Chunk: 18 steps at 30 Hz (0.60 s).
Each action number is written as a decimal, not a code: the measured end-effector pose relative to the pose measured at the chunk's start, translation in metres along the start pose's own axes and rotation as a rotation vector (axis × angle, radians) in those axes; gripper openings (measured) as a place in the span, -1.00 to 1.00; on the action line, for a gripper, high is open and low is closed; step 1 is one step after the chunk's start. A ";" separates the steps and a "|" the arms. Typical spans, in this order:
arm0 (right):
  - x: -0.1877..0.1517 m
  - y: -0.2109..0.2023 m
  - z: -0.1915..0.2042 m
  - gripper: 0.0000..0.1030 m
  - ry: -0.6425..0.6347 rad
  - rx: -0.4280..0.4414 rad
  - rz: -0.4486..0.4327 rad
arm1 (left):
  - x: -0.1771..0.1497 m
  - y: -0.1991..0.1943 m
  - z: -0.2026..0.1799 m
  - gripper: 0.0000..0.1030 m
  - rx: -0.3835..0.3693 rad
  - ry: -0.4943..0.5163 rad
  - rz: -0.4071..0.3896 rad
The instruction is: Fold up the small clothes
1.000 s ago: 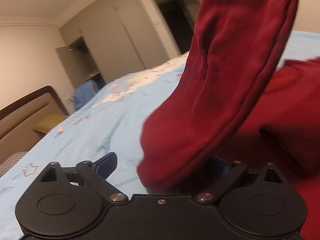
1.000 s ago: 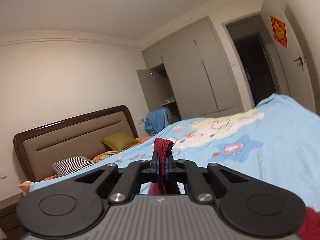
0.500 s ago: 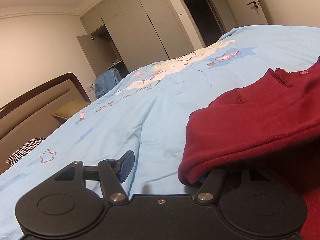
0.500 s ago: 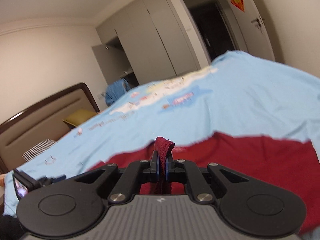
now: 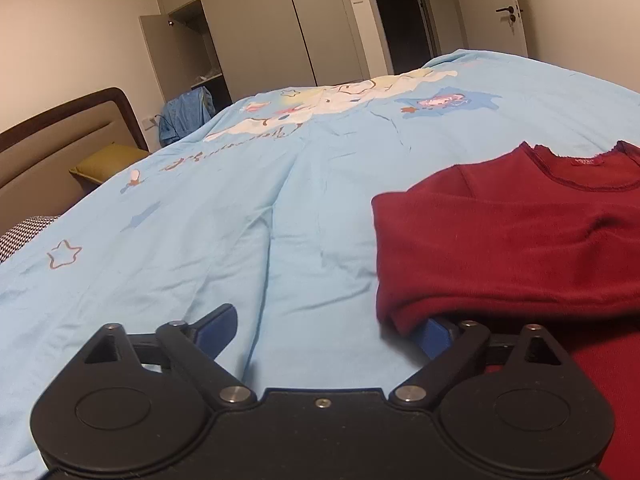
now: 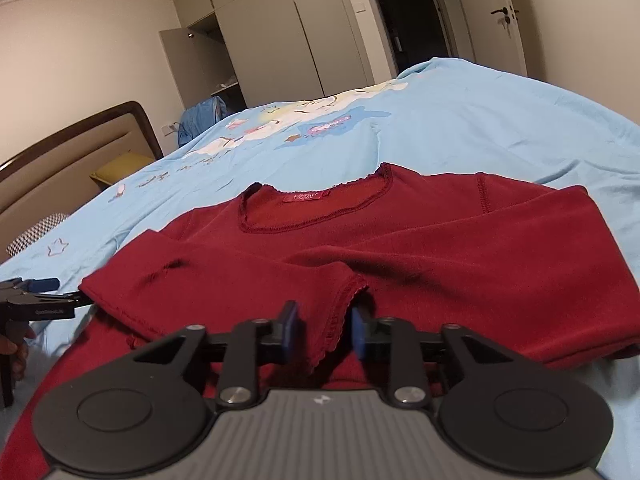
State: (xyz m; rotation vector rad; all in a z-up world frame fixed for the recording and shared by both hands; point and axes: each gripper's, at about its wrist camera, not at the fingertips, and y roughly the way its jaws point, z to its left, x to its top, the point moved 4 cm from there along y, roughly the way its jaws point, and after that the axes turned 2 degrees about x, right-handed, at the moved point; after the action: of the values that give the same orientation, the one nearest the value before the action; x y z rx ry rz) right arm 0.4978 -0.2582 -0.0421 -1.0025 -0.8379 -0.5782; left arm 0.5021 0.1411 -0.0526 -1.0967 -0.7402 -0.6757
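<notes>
folding is under way on the red top (image 6: 400, 248), which lies flat on the blue bed cover (image 5: 240, 220) with its neckline (image 6: 316, 210) away from you. both sleeves look crossed over the chest already: the left sleeve (image 6: 224, 292) runs across from the left edge and its scalloped cuff (image 6: 344, 312) ends right at your right gripper (image 6: 322, 334), and the right sleeve (image 6: 500, 240) lies over the body from the other side. your right jaws stand apart with the cuff lying between them, clamped on nothing. your left gripper (image 5: 326, 330) sits at the left fold, jaws wide apart; the fold's edge drapes over its right finger (image 5: 434, 330) and the left one is over bare cover.

i judge what remains is bringing the hem end up toward the neckline, perhaps twice, to make a small packet. the hem itself is hidden under the grippers.

room is generous: open cover stretches well beyond the neckline and to your left, with the headboard (image 5: 60, 140) and pillows far off. on the right, the cover falls away not far past the sleeve, so keep the packet central.
</notes>
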 end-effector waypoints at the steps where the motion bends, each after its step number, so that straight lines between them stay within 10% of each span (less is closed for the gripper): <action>1: -0.002 -0.003 0.001 -0.07 -0.016 -0.004 0.002 | -0.003 -0.003 0.002 0.88 0.001 0.006 0.008; 10: -0.033 -0.064 0.002 0.97 -0.091 -0.044 0.018 | -0.041 -0.053 0.031 0.98 -0.074 -0.129 0.054; 18: -0.087 -0.125 0.002 0.99 -0.081 -0.082 0.079 | -0.081 -0.114 0.014 0.99 -0.259 -0.170 0.062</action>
State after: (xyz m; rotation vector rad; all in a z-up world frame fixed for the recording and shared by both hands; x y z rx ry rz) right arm 0.3541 -0.3066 -0.0518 -1.1350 -0.8476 -0.5101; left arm 0.3624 0.1286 -0.0538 -1.4217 -0.7748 -0.6427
